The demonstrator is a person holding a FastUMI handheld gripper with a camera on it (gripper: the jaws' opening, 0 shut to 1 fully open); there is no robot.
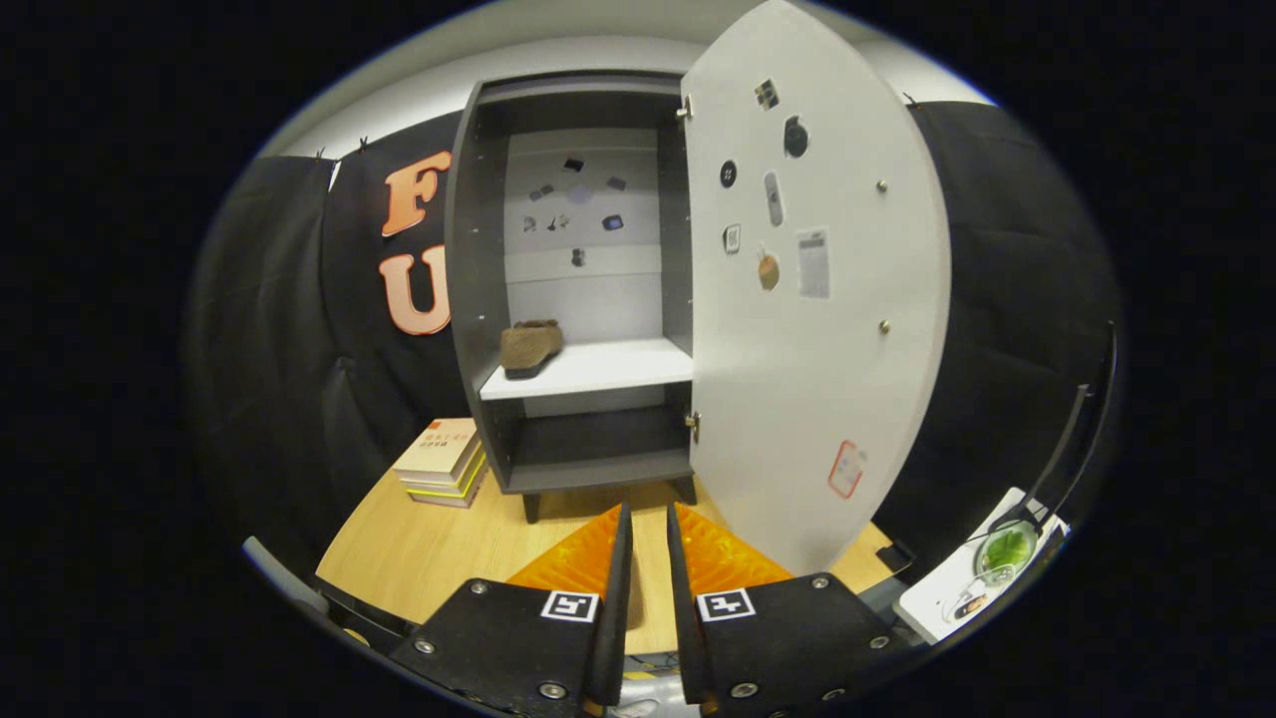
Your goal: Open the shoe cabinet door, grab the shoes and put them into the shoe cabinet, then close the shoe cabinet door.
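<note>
Cabinet (478, 299) door (807, 329) open; shoe (529, 347) on its shelf (608, 371); gripper (648, 519) before the cabinet, nearly clenched, grasping nothing

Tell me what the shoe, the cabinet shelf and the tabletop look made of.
Brown shoe: probably suede, matte and fuzzy. White cabinet shelf: likely laminated board, smooth and flat. Light wooden tabletop: wood or wood-look laminate, showing grain lines. The gripper is nearly closed, holding nothing.

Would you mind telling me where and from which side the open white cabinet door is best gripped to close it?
Probably the white cabinet door by its free edge nearest the near-closed, empty fingers, approached from its right: hinges sit on the cabinet side, and no handle is visible.
</note>
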